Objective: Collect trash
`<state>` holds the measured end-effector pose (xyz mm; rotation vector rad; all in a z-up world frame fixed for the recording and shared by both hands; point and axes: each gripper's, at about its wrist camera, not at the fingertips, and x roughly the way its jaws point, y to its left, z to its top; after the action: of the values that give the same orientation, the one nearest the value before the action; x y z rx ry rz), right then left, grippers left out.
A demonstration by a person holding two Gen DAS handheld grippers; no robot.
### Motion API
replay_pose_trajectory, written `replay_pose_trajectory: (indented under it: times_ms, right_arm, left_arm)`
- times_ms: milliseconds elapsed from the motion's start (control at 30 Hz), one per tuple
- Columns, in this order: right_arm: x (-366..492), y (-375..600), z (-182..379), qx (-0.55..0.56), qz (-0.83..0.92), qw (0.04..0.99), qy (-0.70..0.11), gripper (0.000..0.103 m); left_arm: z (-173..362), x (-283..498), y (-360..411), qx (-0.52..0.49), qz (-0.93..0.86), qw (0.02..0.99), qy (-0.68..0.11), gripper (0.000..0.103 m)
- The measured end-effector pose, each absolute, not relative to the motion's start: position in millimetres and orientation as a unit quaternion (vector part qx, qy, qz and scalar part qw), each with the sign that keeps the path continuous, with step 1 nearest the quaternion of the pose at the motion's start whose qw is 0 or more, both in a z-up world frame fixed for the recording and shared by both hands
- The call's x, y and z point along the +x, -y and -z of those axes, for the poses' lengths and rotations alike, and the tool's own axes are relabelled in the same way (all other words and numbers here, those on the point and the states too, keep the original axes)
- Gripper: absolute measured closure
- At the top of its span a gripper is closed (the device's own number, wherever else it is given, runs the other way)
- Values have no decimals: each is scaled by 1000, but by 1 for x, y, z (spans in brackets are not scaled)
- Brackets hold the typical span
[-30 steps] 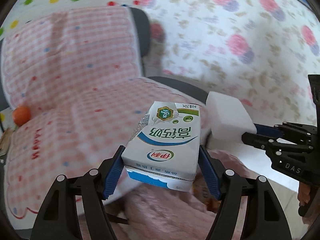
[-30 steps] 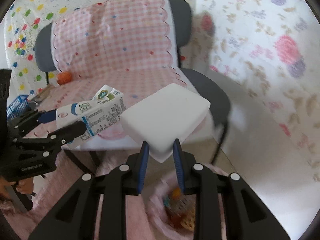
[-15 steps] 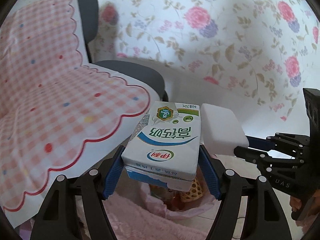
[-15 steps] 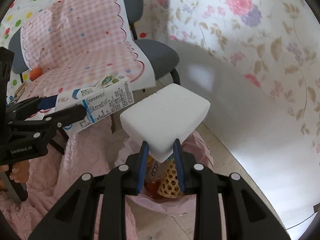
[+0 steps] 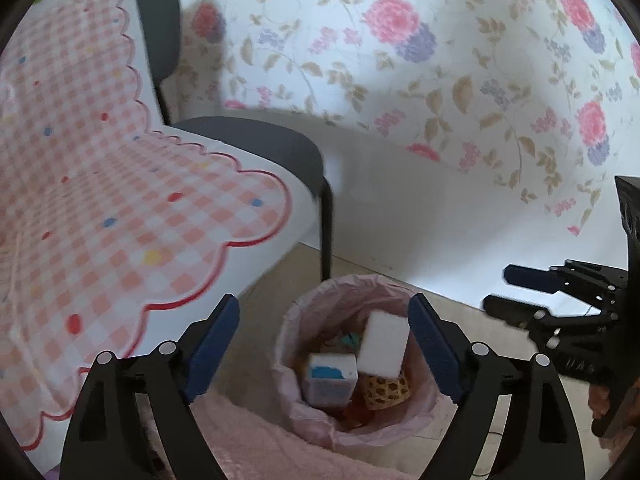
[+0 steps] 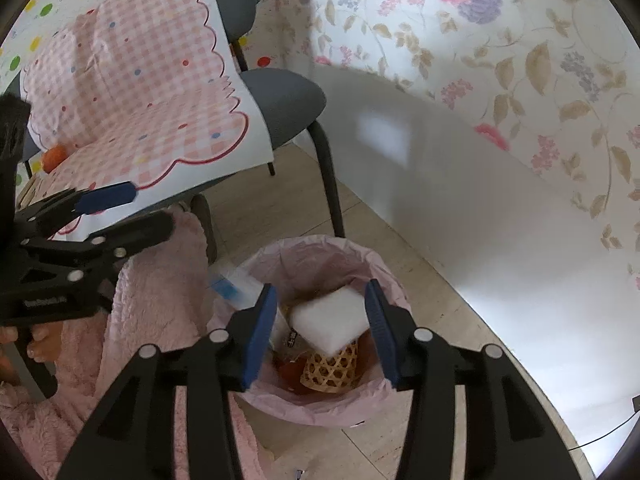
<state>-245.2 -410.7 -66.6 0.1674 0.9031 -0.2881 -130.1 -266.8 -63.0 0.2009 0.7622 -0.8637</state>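
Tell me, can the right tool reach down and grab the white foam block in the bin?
Probably yes. The right tool hangs open right above the pink-lined bin, and the white foam block lies on top of the other trash with nothing covering it.

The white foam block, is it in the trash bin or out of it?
In. The white foam block lies inside the pink-lined trash bin, atop a woven basket, between the open right hand-held gripper fingers.
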Motion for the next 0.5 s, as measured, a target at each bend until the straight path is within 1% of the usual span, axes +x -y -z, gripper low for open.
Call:
replay_pose_trajectory:
  times_ms: [233,300,400,467,500]
  right_arm:
    - [-243,409,46,86,139,897,-409,58]
    - [-241,401,39,82,132,901,-405,55]
    - [-240,391,30,73,126,906,-398,44]
    - [-241,384,19,72,127,909,-390,25]
    - [-241,380,13,74,127,911,-385,20]
  left_arm:
    - [49,-126,234,90,364,854,-360,16]
    - [42,-130,226,91,360,857,-356,16]
    - [32,-134,216,90,358,860,-353,16]
    - [22,-139,206,88,356,863,-347,15]
    - [19,-140,203,87,354,864,-346,15]
